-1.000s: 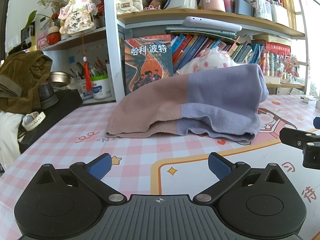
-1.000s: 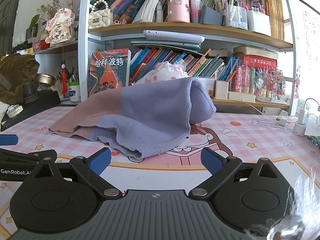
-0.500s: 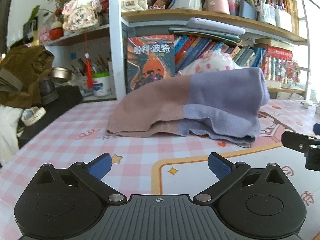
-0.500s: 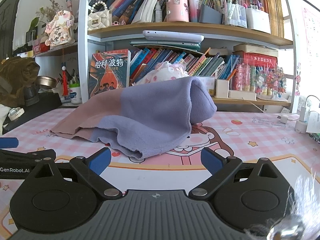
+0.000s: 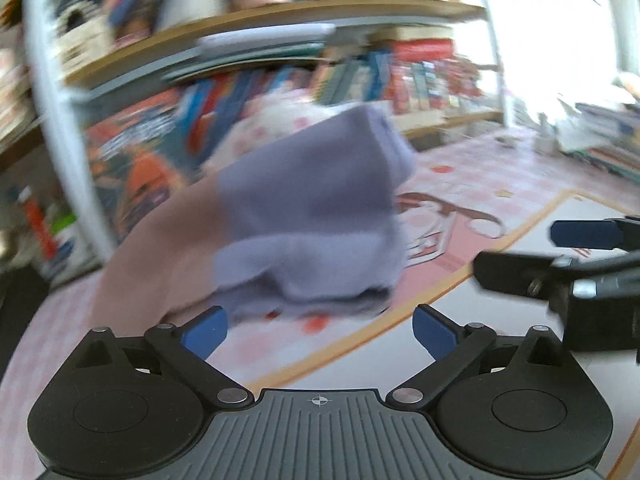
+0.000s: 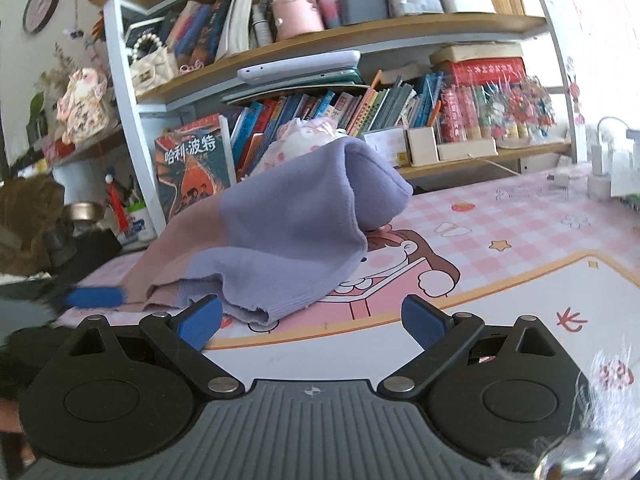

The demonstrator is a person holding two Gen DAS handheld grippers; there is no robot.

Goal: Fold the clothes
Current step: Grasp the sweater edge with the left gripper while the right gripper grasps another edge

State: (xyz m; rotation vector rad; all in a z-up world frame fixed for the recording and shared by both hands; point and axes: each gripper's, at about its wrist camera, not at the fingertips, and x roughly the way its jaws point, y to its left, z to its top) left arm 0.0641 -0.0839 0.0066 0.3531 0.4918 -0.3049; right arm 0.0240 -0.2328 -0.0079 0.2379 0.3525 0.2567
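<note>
The sweater, pink on one half and lilac on the other, lies in a loose, humped heap toward the back edge of the worktop, close to the bookshelf, its ribbed hem drooping toward the front. The left hand-held gripper has its fingers spread wide with nothing between them, aimed at the near hem; the right hand-held gripper is likewise wide open and empty, its left pad just beside the lilac hem. The likeliest slip, I judge, is pinching only the top layer of the bunched knit: the hem is doubled over itself, so a shallow bite would lift one ply and drag the rest into a worse tangle. The left view is heavily blurred, so a grab there could land off the edge entirely. The two grippers sit near each other at the front of the heap and could knock together. Behind the sweater a floral bundle and an upright book stand close, so a backward fold has little room; a charger and cable occupy the far right corner.
</note>
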